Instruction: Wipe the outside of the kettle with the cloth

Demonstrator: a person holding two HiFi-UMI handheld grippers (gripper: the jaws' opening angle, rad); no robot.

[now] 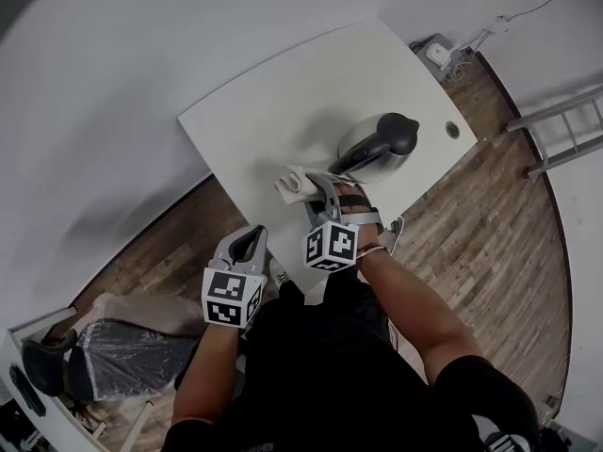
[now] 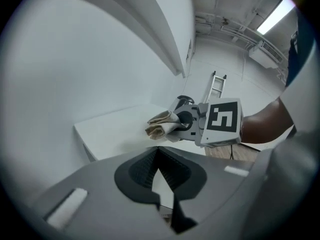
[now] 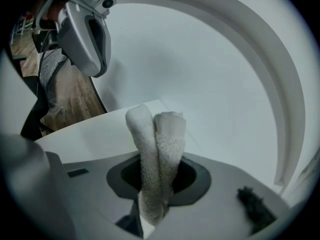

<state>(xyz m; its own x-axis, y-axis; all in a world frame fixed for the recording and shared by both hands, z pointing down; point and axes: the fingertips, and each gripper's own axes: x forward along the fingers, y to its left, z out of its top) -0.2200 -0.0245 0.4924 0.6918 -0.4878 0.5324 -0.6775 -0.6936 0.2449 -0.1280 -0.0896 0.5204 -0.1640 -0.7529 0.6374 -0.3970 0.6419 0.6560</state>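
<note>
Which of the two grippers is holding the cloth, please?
The right gripper, its jaws shut on the folded cloth near the kettle; the left gripper holds nothing.

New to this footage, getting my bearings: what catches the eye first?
A folded pale cloth stands clamped in the right gripper, over the white table. Beside it sits a shiny kettle with a dark handle. The left gripper hangs shut and empty, nearer the person.
</note>
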